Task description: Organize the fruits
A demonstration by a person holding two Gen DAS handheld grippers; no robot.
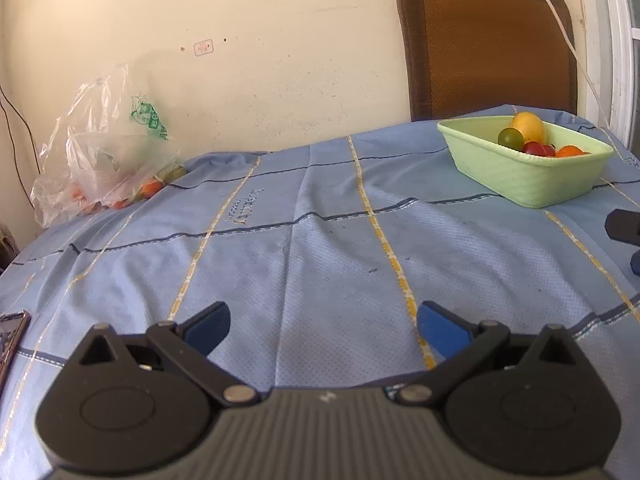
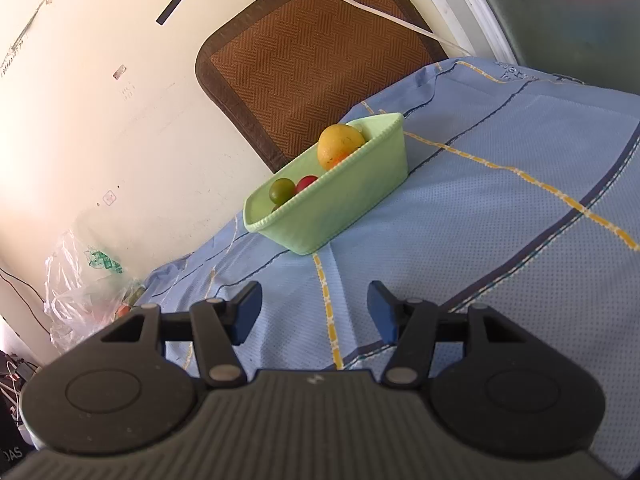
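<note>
Green-printed plastic bag (image 1: 100, 148), lettering unreadable.

Cloth (image 1: 320, 248): blue woven fabric, dimpled texture, matt, creased. Basket (image 1: 516, 176): pale green plastic, ribbed rim, satin finish. Bag (image 1: 96, 152): thin clear plastic, glossy, crumpled. Mat (image 2: 316, 52): brown woven weave, matt. Left tool (image 1: 323, 330): matt black plastic, metal rivets.

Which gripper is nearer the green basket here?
Right. The right gripper faces the green basket just ahead, open and empty. The left gripper sits farther back, with the basket off to its right.
</note>
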